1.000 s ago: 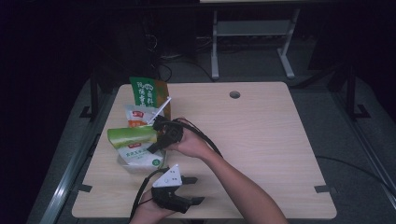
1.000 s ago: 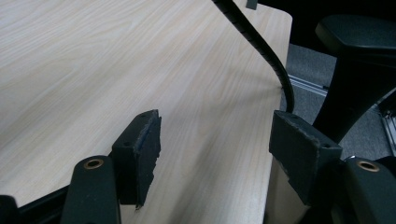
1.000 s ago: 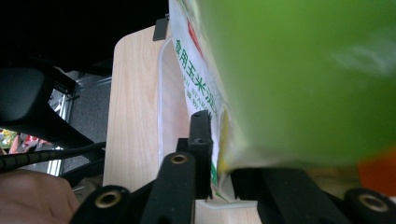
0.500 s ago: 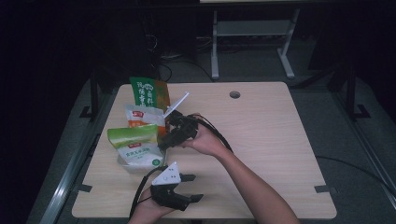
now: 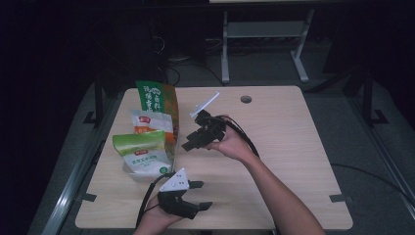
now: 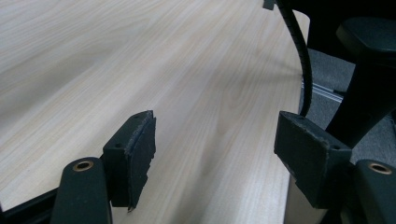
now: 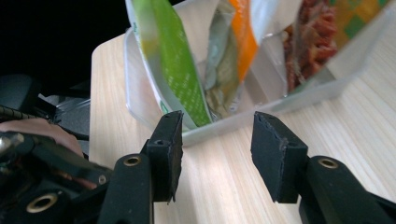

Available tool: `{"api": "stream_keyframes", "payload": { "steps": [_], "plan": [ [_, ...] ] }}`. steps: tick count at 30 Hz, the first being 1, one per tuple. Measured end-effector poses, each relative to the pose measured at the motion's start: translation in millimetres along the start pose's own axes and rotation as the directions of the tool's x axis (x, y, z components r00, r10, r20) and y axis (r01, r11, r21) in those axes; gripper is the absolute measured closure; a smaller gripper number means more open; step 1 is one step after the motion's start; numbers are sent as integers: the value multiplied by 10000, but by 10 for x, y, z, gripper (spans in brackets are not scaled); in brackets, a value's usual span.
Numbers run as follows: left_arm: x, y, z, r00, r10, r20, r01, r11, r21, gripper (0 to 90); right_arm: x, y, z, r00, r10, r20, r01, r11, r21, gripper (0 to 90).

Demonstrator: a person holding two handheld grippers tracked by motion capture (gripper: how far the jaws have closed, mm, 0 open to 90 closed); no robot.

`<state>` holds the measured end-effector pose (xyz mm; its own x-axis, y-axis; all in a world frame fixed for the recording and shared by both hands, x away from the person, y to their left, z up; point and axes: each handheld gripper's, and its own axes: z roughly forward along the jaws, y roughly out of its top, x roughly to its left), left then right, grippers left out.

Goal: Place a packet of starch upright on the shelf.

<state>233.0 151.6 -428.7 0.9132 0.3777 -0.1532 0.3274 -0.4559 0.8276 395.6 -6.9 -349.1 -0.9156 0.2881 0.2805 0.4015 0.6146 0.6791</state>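
From the high view, three snack pouches stood in a clear tray (image 5: 169,159) at the table's (image 5: 293,147) left side: a green-topped pouch (image 5: 142,152) nearest the person, a white and orange pouch (image 5: 147,122) behind it, and a tall green and orange bag (image 5: 157,98) at the back. The right gripper (image 5: 188,144) hung just beside the tray, its jaws having just been opening with nothing between them. The left gripper (image 5: 200,195) rested near the table's front edge, well apart from the tray, jaws spread wide and empty. Chinese characters ran down the tall bag and across the front pouch, too small for me to read.

In the left gripper view, both pads (image 6: 135,158) stood wide over bare wood.

In the right gripper view, the jaws were parted and empty, pointing at the tray wall (image 7: 243,119) and the lower edge of the green pouch (image 7: 173,60). No lettering could be made out there.

I judged the release done; a clean retreat would mean drawing straight back from the tray, keeping the pads clear of its wall so the upright pouches did not tip.
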Motion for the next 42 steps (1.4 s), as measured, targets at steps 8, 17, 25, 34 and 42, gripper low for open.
{"api": "stream_keyframes", "payload": {
  "steps": [8,17,25,34,42],
  "plan": [
    [22,-3,-8,10000,18,-76,-18,10000,26,285,-96,-128,-154,9988,358,342,-355,9993,-83,501],
    [41,-7,-14,9999,-60,-112,60,10000,-31,282,-171,-261,-306,9956,675,656,-674,9977,-28,483],
    [58,-10,-25,9998,-11,-178,12,10000,59,281,-188,-343,-437,9924,895,849,-895,9960,-38,465],
    [66,-14,-29,9997,-39,-231,40,10000,33,281,-210,-560,-589,9873,1187,1056,-1177,9929,-158,445],
    [72,-17,-26,9997,-28,-233,29,10000,29,282,-188,-807,-791,9778,1594,1362,-1572,9872,-269,441]
  ]
}}
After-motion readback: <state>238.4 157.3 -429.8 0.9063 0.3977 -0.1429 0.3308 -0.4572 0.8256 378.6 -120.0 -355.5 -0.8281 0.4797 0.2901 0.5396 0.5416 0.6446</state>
